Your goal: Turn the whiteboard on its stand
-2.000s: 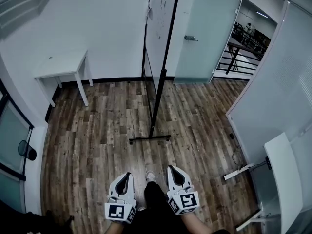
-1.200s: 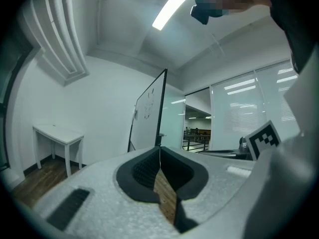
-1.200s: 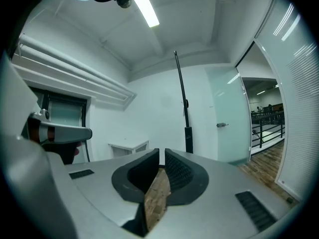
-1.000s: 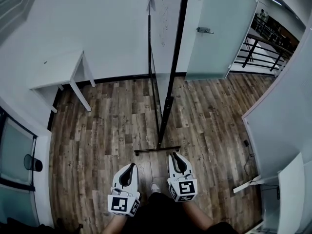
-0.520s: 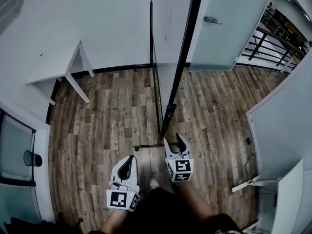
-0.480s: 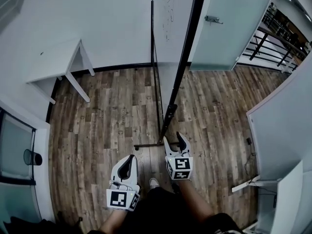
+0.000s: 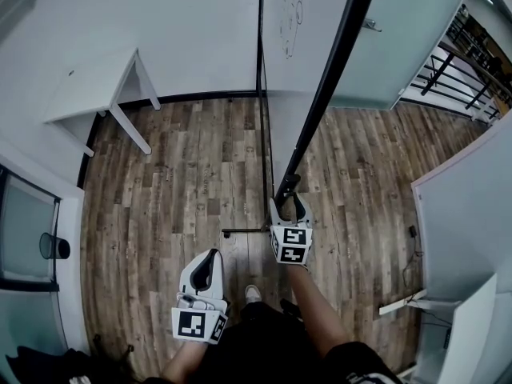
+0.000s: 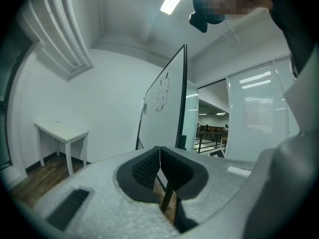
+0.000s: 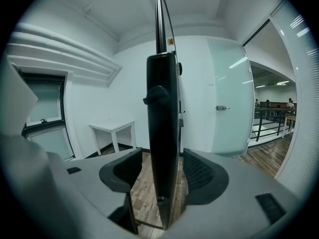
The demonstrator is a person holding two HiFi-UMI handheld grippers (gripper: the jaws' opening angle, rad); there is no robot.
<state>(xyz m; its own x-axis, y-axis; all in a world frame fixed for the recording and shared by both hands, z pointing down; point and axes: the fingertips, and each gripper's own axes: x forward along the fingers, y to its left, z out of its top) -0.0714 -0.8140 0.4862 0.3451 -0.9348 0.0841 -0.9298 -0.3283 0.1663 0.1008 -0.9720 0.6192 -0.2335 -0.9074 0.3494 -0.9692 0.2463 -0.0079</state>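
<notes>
The wooden floor (image 7: 176,182) holds the whiteboard (image 7: 292,14), edge-on at twelve o'clock. Our right claw (image 7: 289,203) has just been opening and is wide, with the stand's black post (image 7: 322,94) between its jaws, not squeezed. Our left claw (image 7: 210,259), at seven o'clock, is pinched together and empty.

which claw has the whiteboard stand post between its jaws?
The right claw: jaws just opened, straddling the near black post, not pressing. Left claw is shut, empty.
</notes>
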